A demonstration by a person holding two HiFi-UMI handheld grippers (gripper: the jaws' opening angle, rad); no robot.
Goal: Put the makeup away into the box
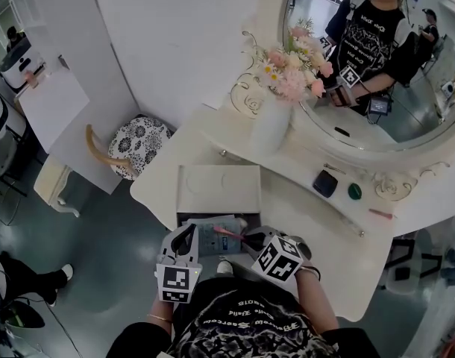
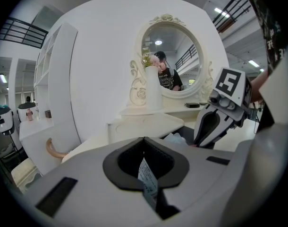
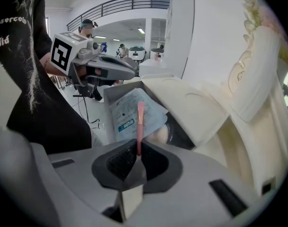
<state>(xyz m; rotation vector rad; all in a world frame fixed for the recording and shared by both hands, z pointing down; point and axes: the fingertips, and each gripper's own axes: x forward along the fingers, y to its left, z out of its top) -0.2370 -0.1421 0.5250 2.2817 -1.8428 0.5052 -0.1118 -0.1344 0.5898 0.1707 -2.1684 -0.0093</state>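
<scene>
The white box [image 1: 181,200] stands open at the vanity's near edge, lid tipped back. Inside lies a pale blue sachet [image 3: 134,113]. My right gripper [image 3: 137,150] is shut on a thin pink makeup stick [image 3: 139,126], which points down over the sachet inside the box. In the head view the right gripper [image 1: 250,239] reaches in from the right, and the stick [image 1: 226,232] shows pink. My left gripper [image 1: 184,236] sits at the box's left side. In its own view the left gripper [image 2: 144,141] has its jaws together, with a thin printed slip [image 2: 146,176] pinched between them.
On the vanity top [image 1: 287,200] lie a dark compact [image 1: 325,183], a green round piece [image 1: 354,192] and a pink pencil [image 1: 382,214]. A white vase of flowers [image 1: 272,125] stands before the oval mirror [image 1: 377,88]. A patterned stool [image 1: 138,146] sits left of the table.
</scene>
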